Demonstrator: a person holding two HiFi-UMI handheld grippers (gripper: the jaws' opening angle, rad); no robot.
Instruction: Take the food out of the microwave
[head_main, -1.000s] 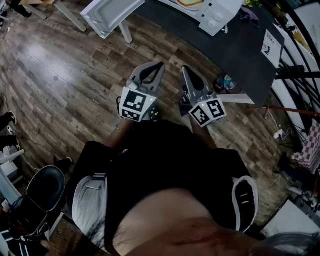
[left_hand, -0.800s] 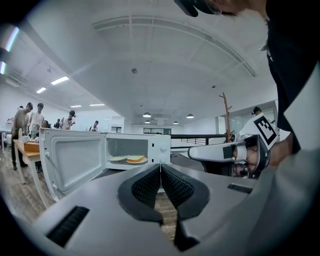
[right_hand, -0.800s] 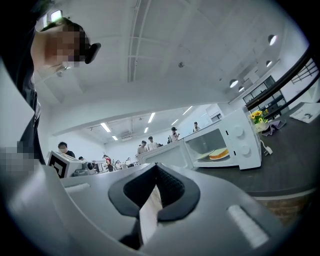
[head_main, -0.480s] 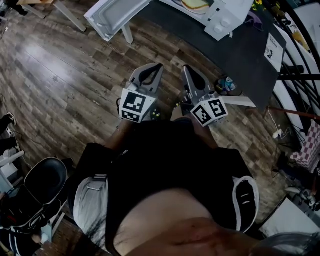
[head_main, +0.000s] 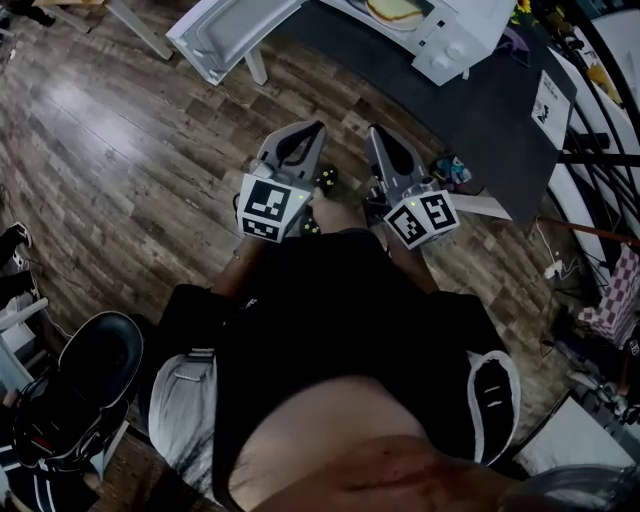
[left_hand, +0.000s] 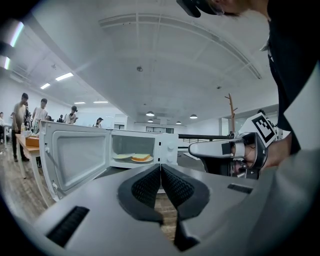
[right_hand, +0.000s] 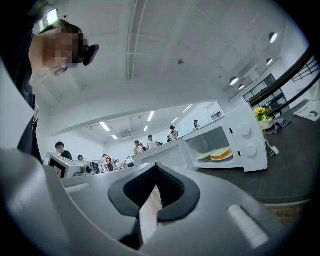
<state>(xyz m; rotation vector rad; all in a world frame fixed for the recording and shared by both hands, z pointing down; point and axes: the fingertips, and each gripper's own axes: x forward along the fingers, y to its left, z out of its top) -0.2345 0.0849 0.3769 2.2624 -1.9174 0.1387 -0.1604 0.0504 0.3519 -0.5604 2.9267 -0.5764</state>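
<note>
A white microwave (head_main: 460, 30) stands on a dark table (head_main: 480, 110) with its door (head_main: 225, 30) swung open to the left. Inside, a yellowish slice of food (head_main: 397, 10) lies on a white plate. The left gripper view shows the same food (left_hand: 141, 158) in the open cavity, and the right gripper view shows the food (right_hand: 222, 155) too. My left gripper (head_main: 318, 128) and right gripper (head_main: 375, 132) are held side by side over the wooden floor, short of the table. Both point level at the microwave. Both are shut with nothing between the jaws.
A printed card (head_main: 547, 90) lies on the table's right part. Small colourful items (head_main: 452, 168) sit by the table's near edge. Flowers (right_hand: 261, 114) stand behind the microwave. A white furniture leg (head_main: 140, 30) is at the far left, and several people stand in the background.
Both grippers have moved forward together towards the table, and the microwave and its food now show more fully at the top of the head view. Both stayed shut.
</note>
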